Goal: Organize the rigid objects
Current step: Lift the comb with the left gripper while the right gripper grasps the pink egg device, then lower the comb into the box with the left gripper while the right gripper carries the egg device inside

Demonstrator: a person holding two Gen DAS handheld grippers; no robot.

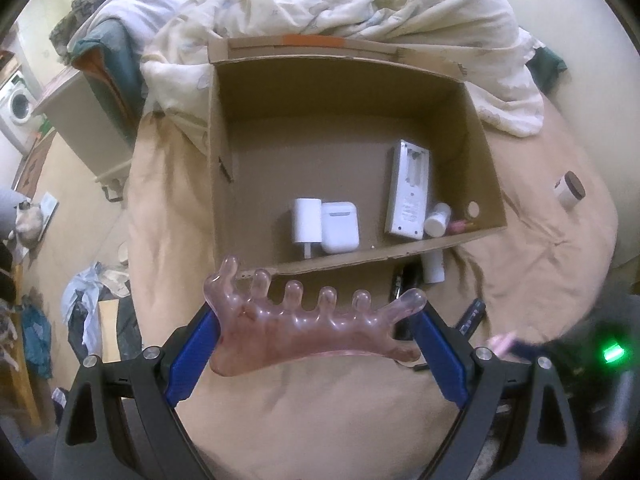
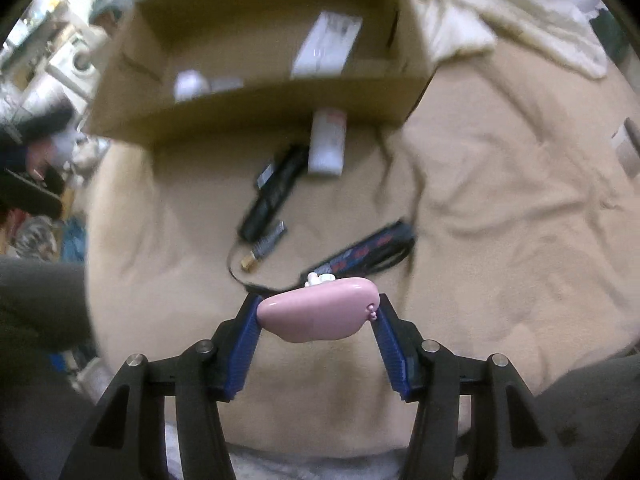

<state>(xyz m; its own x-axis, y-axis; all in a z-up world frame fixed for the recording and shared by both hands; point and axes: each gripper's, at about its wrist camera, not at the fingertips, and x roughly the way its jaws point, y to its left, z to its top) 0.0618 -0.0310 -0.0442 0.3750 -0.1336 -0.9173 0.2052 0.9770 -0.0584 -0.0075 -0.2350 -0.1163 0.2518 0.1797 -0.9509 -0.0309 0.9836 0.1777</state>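
Note:
My left gripper is shut on a clear pink comb-like massager and holds it just in front of the near wall of an open cardboard box. Inside the box lie a white charger, a white earbud case, a white remote and a small white bottle. My right gripper is shut on a smooth pink case above the beige bed cover. The same box is ahead of it, blurred.
On the cover before the box lie a white tube, a black brush-like item and a dark patterned stick. A small jar lies to the right. A rumpled duvet is behind the box.

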